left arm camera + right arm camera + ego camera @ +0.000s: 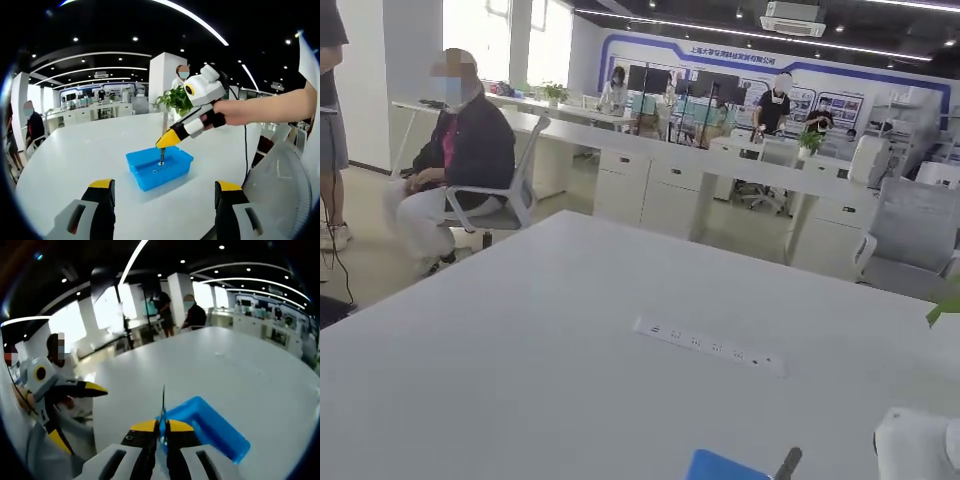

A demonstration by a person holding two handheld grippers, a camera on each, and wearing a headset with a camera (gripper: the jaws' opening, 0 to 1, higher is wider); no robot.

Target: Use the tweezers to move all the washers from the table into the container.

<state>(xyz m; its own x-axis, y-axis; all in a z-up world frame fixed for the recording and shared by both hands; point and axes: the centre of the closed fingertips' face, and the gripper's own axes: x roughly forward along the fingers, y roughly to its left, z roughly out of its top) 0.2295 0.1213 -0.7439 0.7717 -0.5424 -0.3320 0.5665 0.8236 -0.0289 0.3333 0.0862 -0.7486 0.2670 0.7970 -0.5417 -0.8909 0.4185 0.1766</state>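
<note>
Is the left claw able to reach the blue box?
Probably yes. The left claw is open, with bare table between it and the blue box; only the tweezers in the right claw dip in from above.

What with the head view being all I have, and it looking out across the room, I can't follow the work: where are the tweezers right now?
Observer: The left gripper view shows the right gripper holding the tweezers with their tips down inside the blue container.
Operator: Is it clamped on them?
Observer: Yes. In the right gripper view its jaws are shut on the tweezers.
Operator: And the left gripper?
Observer: The left gripper is open with nothing between its jaws, and it is set back from the container.
</note>
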